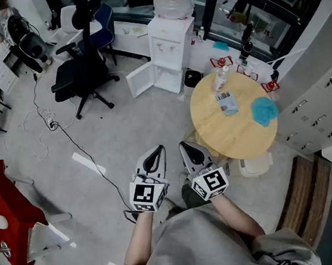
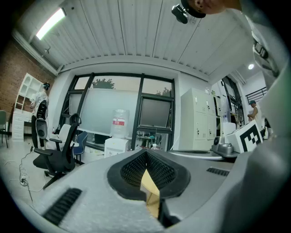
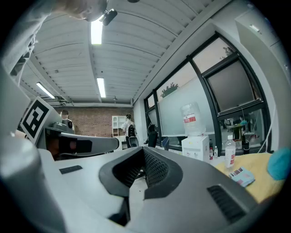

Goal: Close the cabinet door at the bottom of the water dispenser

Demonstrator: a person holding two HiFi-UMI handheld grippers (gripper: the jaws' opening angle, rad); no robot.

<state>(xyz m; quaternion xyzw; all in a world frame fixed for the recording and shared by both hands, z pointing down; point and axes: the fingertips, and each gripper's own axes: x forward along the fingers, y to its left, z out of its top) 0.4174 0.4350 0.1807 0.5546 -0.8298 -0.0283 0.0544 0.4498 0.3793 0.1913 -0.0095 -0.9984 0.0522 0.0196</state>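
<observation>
While cabinet door (image 1: 140, 80) gapes, left tool (image 1: 158, 152), right tool (image 1: 187, 148) level, abreast.

Looking along the right gripper (image 3: 143, 152): its two grey jaws are together, the black ribbed pads (image 3: 156, 169) meeting at the tip with nothing between them. Just to the left, the left gripper (image 3: 111, 144) lies alongside, its marker cube (image 3: 34, 119) up in the corner. Ahead, past the jaws, there's the white water dispenser (image 3: 196, 146), bottle (image 3: 191, 119) on top, against the big windows (image 3: 213, 86) (its lower part is hidden behind the jaw). At the right edge is a round wooden table (image 3: 261, 186) carrying a clear bottle (image 3: 230, 154), a small printed packet (image 3: 242, 176) and something blue (image 3: 279, 166). Ceiling strip lights (image 3: 96, 32) are on, with a brick wall (image 3: 91, 122) far back.
</observation>
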